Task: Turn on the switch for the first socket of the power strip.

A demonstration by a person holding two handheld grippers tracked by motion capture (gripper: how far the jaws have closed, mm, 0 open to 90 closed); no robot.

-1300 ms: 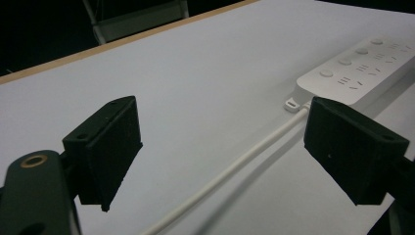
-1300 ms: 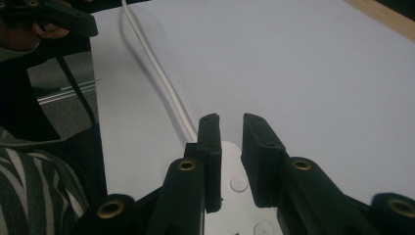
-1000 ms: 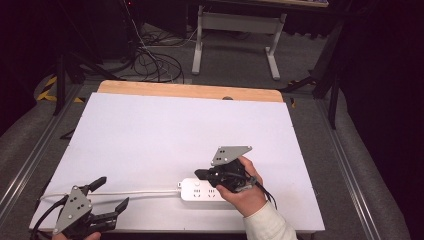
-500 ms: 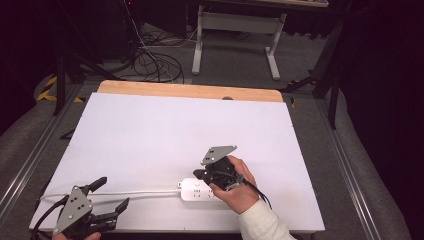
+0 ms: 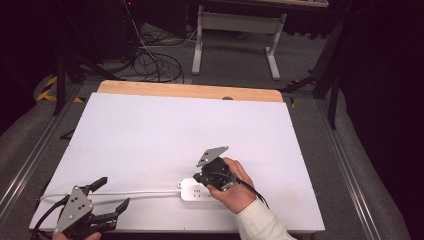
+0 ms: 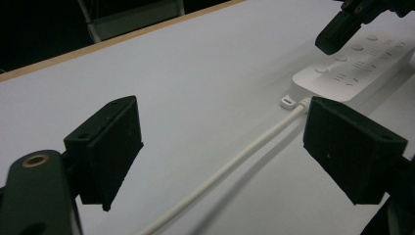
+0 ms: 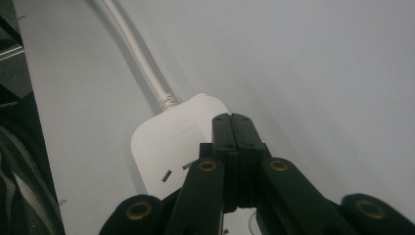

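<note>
White table (image 5: 165, 130), power strip (image 5: 192, 191) near-edge.

power strip (image 5: 196, 190): 1 | cord (image 5: 125, 193): 1 | table (image 5: 165, 130): 1 | hand-held gripper (image 5: 111, 196): 2

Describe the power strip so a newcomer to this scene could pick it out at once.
Start at the white table and go to its near edge, right of centre. There lies the power strip, a flat white rounded block with socket slots on top, under the right claw, which is shut. Its white cord runs left toward the open left claw.
</note>
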